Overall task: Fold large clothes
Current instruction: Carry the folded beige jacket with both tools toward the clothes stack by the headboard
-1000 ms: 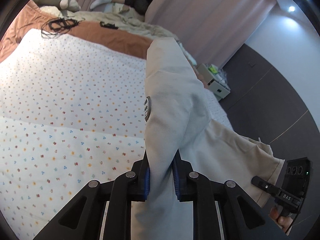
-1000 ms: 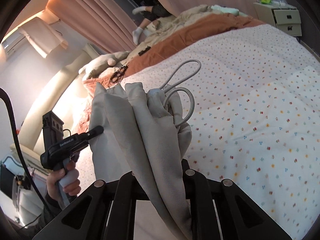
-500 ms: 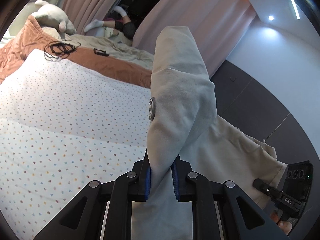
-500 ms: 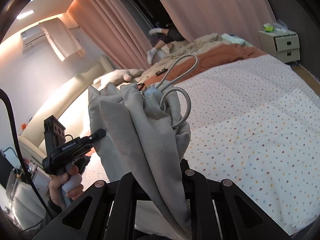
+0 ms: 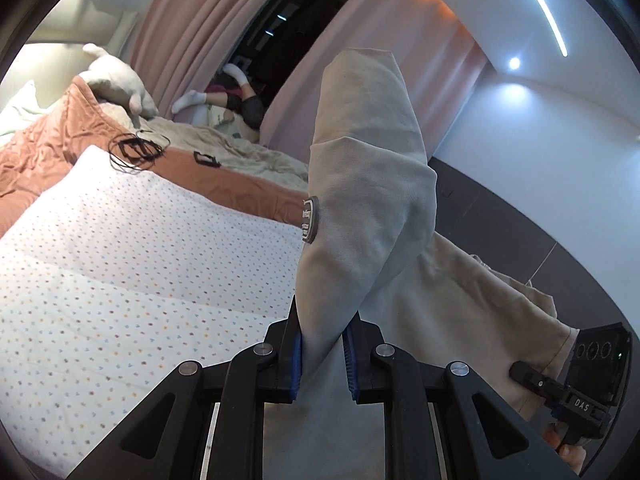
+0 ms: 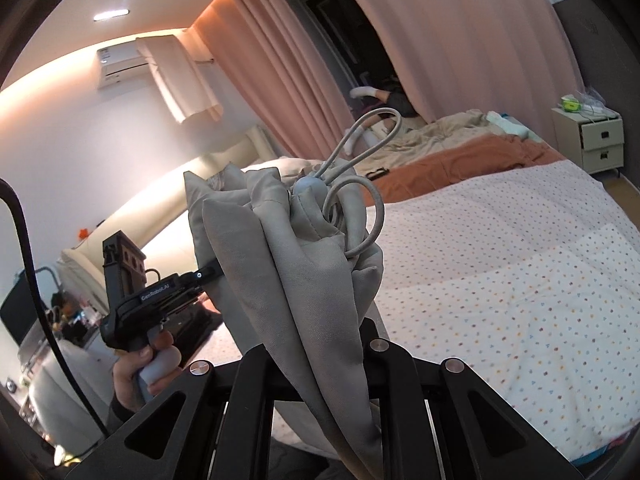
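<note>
A large beige garment (image 5: 368, 208) hangs in the air above the bed. My left gripper (image 5: 322, 354) is shut on a fold of it, near a round grey patch (image 5: 310, 220). My right gripper (image 6: 320, 344) is shut on another bunched part of the same garment (image 6: 304, 264), where a grey drawstring loop (image 6: 368, 208) sticks up. Each gripper shows in the other's view: the right one at the lower right of the left wrist view (image 5: 576, 392), the left one at the left of the right wrist view (image 6: 160, 300). The garment stretches between them.
The bed has a white dotted sheet (image 5: 132, 264) and an orange-brown blanket (image 5: 224, 180) at its far side. Black cables (image 5: 134, 150) lie on the blanket. A plush toy (image 5: 116, 80), pink curtains (image 6: 312, 52) and a bedside cabinet (image 6: 592, 140) stand beyond.
Both grippers have risen with the garment held. The views have tilted up, showing more curtain, wall and ceiling and less of the bed.
</note>
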A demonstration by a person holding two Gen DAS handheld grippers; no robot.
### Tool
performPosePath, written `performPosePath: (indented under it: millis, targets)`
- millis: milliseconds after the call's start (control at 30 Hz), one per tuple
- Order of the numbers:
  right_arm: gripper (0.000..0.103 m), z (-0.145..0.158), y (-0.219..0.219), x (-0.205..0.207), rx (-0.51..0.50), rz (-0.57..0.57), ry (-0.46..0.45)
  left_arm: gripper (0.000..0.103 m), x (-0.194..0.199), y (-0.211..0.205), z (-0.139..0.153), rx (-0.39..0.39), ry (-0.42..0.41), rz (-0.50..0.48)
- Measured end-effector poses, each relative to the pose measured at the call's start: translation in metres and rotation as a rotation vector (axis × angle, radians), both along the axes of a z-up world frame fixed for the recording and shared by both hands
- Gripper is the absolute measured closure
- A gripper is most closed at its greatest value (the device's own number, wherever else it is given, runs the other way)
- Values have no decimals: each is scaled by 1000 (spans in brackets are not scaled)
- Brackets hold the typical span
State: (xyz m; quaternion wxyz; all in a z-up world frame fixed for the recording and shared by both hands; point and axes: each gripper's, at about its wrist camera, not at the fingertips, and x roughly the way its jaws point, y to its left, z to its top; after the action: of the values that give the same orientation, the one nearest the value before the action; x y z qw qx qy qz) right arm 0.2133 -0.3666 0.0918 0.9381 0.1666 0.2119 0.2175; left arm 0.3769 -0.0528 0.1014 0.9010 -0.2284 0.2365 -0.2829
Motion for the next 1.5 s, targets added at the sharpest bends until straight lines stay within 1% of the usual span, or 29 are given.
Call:
performPosePath:
  millis: [200, 400, 633, 833, 967, 1133, 1233, 1300, 1367, 1500]
  targets:
    - [91, 14, 40, -37, -5, 62, -44, 86, -49, 45, 14, 0, -47, 53]
    - [91, 21, 77, -70, -6, 129, -76, 86, -97, 91, 21, 3, -82, 105]
    - [92, 32, 127, -110, -23, 221, -127, 86, -147, 141, 38, -1, -131, 172]
    - [92, 40, 165, -130, -45, 291, -156, 86, -172, 170, 49, 18, -146, 237]
    - [92, 43, 185, -143, -37, 334, -177, 86, -189, 192, 54, 18, -159, 268]
    - [92, 50, 212, -151, -39, 380, -187, 86, -205, 222, 59, 11, -167, 302]
    - [92, 55, 229, -151, -44, 407, -194, 86, -211, 241, 61, 5, -169, 320]
    - [92, 52, 235, -163, -47, 422, -195, 86, -214, 255, 60, 0, -175, 332]
    - [92, 53, 249, -161, -52, 439, -195, 86, -217, 265, 59, 17, -194, 347]
    - [92, 56, 278, -152, -67, 471, -181, 86, -212, 294, 54, 22, -189, 364]
